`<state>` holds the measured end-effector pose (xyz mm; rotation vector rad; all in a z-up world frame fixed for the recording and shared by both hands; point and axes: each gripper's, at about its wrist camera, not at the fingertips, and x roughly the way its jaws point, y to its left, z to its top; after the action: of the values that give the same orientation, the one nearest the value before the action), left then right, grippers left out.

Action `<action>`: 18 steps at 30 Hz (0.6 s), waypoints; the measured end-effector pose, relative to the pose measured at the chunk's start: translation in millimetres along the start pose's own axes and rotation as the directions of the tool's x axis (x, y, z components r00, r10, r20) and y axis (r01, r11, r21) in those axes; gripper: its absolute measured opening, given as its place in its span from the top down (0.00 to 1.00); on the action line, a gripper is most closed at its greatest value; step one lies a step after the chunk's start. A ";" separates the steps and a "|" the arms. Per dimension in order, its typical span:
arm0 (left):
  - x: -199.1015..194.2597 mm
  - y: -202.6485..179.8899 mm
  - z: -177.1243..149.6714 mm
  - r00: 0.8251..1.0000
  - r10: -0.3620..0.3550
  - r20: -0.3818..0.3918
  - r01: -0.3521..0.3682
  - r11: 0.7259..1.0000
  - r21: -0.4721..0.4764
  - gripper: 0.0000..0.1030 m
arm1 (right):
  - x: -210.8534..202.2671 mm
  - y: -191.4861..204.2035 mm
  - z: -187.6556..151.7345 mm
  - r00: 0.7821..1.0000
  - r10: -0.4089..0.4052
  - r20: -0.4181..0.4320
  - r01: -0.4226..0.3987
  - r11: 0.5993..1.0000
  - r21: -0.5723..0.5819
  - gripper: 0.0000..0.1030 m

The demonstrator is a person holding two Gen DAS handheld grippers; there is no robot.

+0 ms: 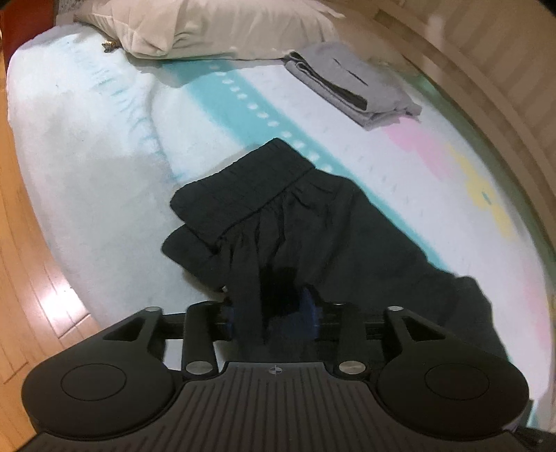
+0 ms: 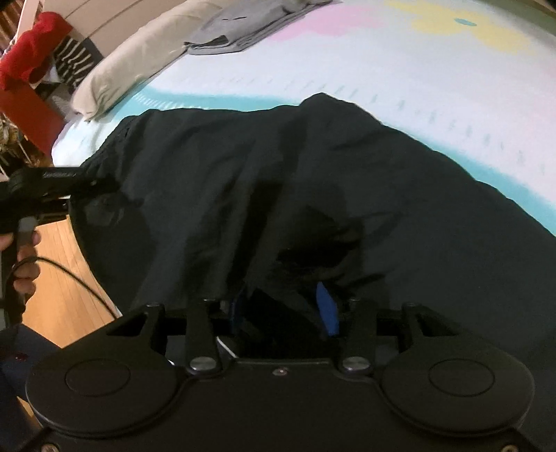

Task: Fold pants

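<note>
Pants [image 1: 295, 222], black, lie on the bed [image 1: 104, 156] with waistband farthest from you, your left claw [image 1: 271, 313] and right claw [image 2: 283, 313] each pinching a bunch of cloth, seemingly to lift one edge evenly for folding.

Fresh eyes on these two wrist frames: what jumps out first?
The black pants dominate, spread on the pastel bed cover with their waistband folded over at the far end. Both the left tongs and the right tongs are shut on bunched fabric near the bed's edge. Behind, a folded grey garment lies beside a beige pillow.
</note>
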<state>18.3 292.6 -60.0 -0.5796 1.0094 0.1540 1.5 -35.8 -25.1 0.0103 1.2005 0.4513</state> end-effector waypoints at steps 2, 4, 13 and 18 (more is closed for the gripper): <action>0.7 -0.1 1.1 1.000 -0.030 0.002 0.030 0.999 -0.024 0.51 | -1.1 2.5 -0.6 1.000 0.008 0.004 -0.008 1.000 -0.026 0.45; -0.7 -1.6 0.0 0.999 -0.035 0.017 0.035 0.999 -0.018 0.77 | -2.8 0.8 -1.5 0.998 0.053 0.016 -0.053 0.998 -0.015 0.45; -59.3 -35.8 -5.3 0.983 -0.113 0.147 0.109 0.993 0.033 0.92 | -41.9 -2.0 6.5 0.987 0.089 0.130 -0.086 0.996 -0.027 0.43; -99.9 -102.9 -26.3 0.948 -0.224 0.225 0.166 0.954 0.248 0.92 | -63.3 -30.7 0.4 0.983 0.022 0.181 -0.032 0.998 0.053 0.43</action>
<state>-15.8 206.3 52.5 -0.4359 0.7058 -0.0639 -5.9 -85.3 24.2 0.1138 1.0350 0.4313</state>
